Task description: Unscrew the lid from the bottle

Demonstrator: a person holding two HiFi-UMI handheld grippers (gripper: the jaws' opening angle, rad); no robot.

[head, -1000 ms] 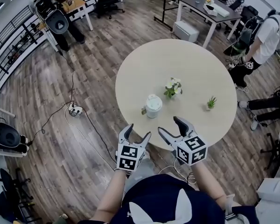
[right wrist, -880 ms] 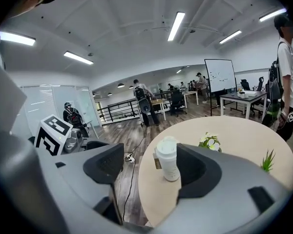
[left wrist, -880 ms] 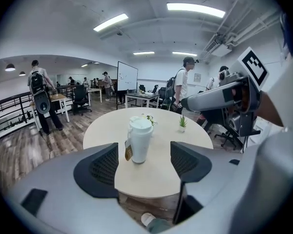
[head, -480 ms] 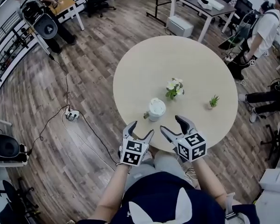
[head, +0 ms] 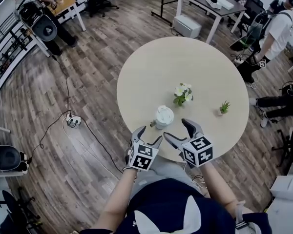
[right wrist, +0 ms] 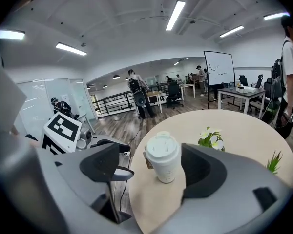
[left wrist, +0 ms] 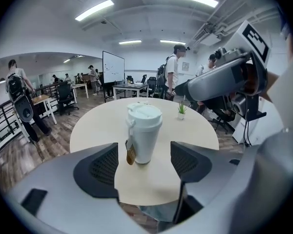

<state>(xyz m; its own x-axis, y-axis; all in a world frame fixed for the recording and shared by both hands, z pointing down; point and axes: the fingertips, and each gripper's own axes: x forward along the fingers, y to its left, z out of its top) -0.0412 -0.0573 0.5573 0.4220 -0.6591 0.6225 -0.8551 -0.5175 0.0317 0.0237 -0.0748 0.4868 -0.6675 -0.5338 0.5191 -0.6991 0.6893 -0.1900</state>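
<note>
The left hand-held gripper point(head: 147, 136) and right hand-held gripper point(head: 177, 130) were brought nearer the still-lidded bottle point(head: 163, 117), both held wide and empty, the right's jaws just opened further

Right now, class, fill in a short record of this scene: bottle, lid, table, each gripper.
bottle: white, upright, near the table edge closest to the person
lid: on
left gripper: open, short of the bottle
right gripper: open, jaws just opened wider, bottle ahead, not gripped
also on table: flowers, small green plant
</note>
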